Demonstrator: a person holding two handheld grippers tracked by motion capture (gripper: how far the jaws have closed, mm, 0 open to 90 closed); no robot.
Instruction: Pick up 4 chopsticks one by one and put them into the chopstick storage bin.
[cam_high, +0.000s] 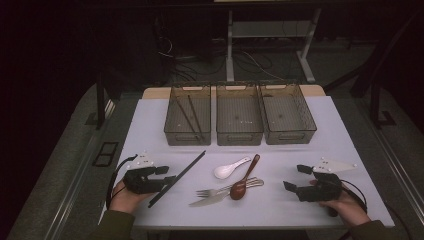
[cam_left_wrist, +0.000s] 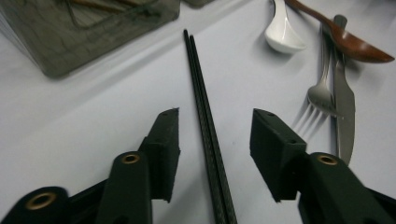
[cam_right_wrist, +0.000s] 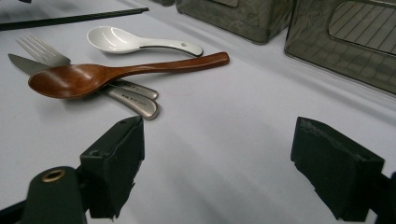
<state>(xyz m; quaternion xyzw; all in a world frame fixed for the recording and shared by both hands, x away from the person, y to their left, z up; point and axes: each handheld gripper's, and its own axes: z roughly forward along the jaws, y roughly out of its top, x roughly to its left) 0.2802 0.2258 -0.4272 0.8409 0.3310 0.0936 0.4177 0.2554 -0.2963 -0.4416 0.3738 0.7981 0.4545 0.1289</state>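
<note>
Black chopsticks lie flat on the table, between the spread jaws of the left gripper, untouched. Right gripper held low, jaws wide apart, holding nothing; wooden spoon ahead to its left. Writing on the cutlery handle is unreadable.

The left gripper sits low over the surface in the person's left hand, its fingers spread apart and not closed on anything. The right gripper, held in the right hand, has its fingers spread wide, aimed inward.
</note>
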